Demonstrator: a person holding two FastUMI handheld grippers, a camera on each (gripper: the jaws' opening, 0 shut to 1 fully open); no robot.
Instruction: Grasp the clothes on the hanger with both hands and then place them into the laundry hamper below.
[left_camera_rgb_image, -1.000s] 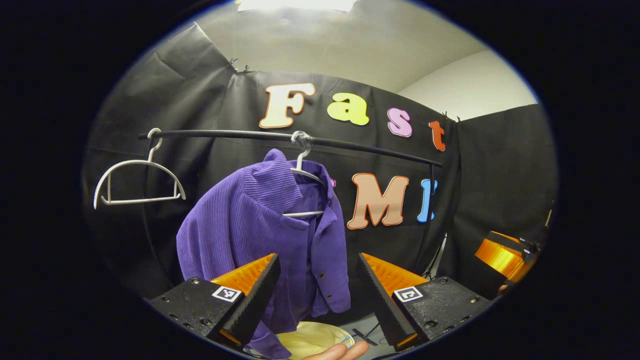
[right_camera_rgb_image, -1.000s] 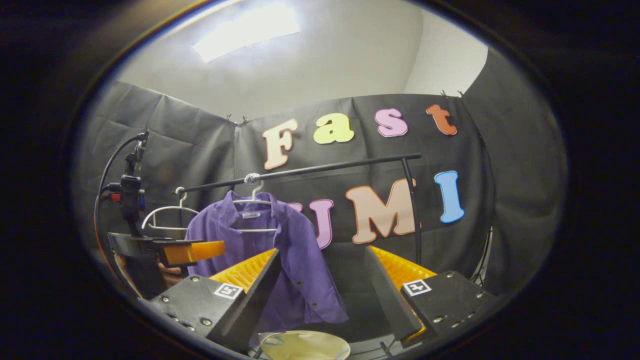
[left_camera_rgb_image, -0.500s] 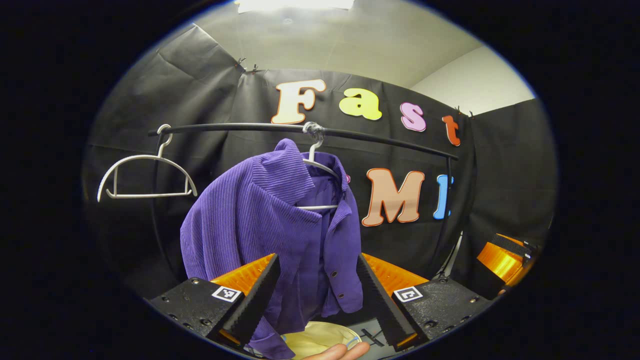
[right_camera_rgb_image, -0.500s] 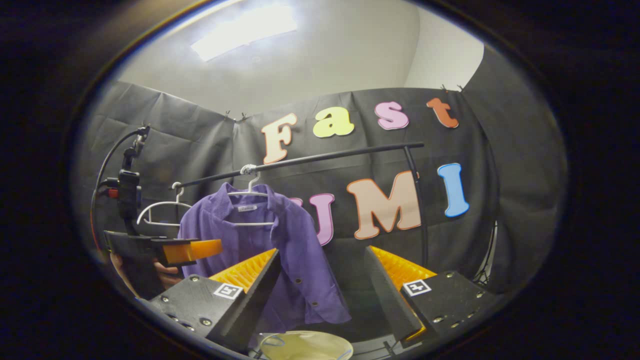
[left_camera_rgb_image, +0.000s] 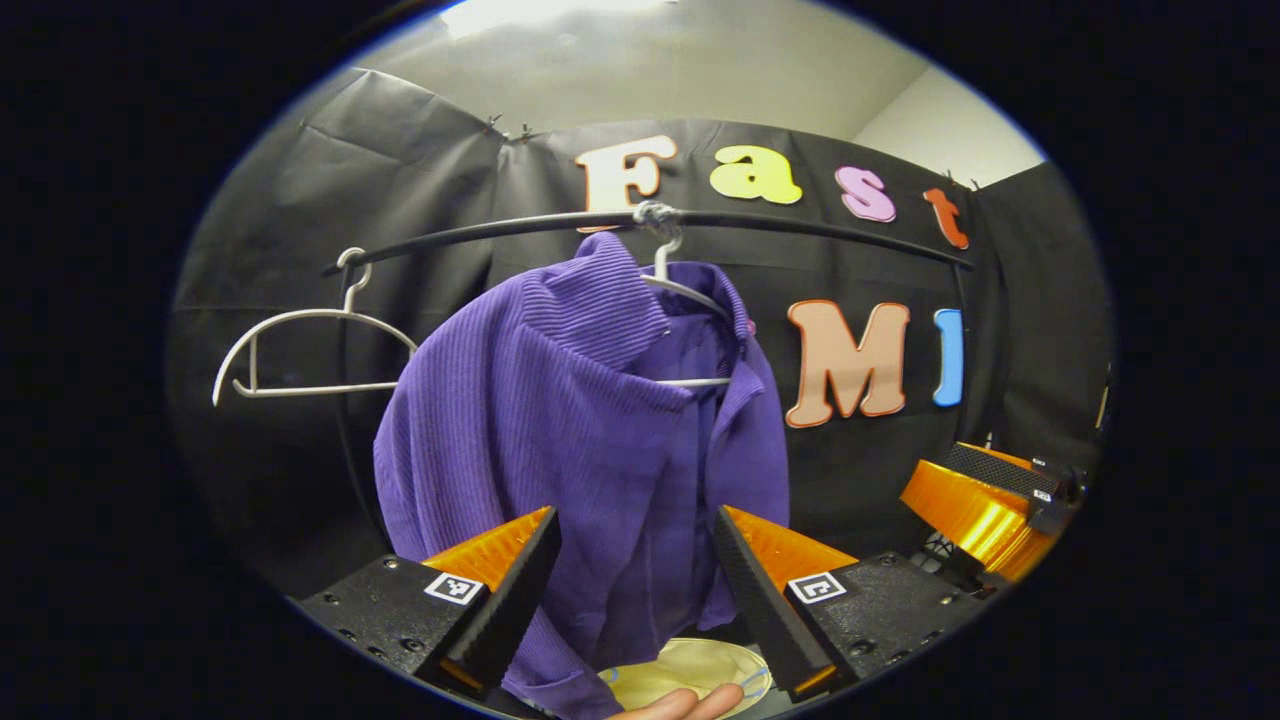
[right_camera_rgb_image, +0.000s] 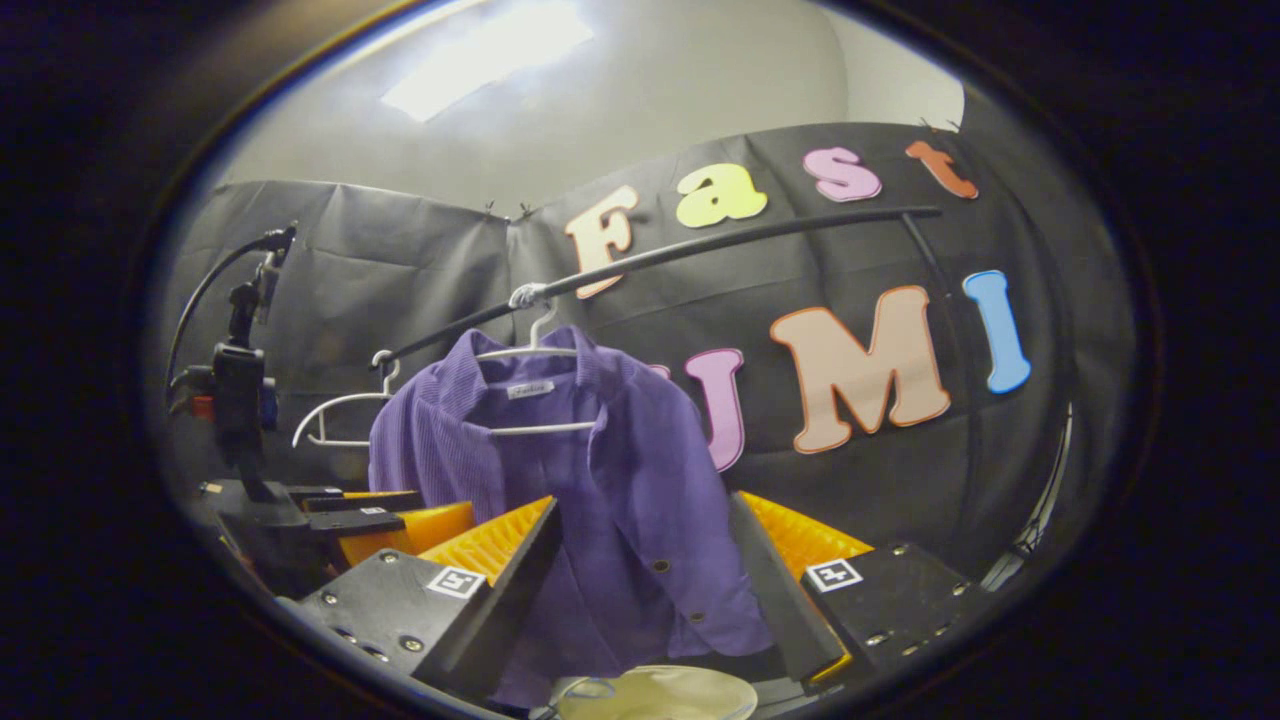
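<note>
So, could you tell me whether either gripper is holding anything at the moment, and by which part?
Nothing is held: the left gripper and right gripper are open, short of the purple shirt.

Purple ribbed shirt (left_camera_rgb_image: 560, 420) draped on hanger (left_camera_rgb_image: 690, 295), above hamper (left_camera_rgb_image: 690, 672)

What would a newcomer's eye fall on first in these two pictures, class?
Most striking is the purple shirt, hanging on a white hanger from the black rail. An empty hanger hangs beside it. The left claw and right claw stand open before the shirt, above the pale hamper.
</note>
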